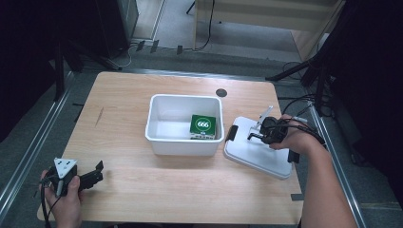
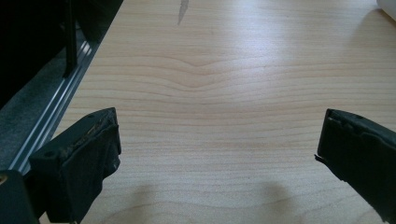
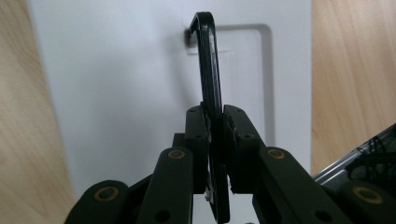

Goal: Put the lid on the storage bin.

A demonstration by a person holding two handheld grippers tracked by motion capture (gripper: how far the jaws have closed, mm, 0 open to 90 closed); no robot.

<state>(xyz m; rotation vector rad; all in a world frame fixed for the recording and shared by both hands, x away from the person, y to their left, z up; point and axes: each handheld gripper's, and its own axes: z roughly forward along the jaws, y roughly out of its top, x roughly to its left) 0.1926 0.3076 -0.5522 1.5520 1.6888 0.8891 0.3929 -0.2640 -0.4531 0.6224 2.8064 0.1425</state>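
Your right gripper (image 3: 215,135) is clamped on the black handle (image 3: 208,70) of the lid (image 1: 256,151), which runs straight ahead between the pads. The bin (image 1: 184,124) lies to the lid's left; your left gripper (image 1: 95,175) idles, jaws wide apart.

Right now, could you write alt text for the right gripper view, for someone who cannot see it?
The right tool has its two black jaws clamped on the thin black handle of a flat white plastic lid. The handle stands up from the lid, which lies on a light wooden table.
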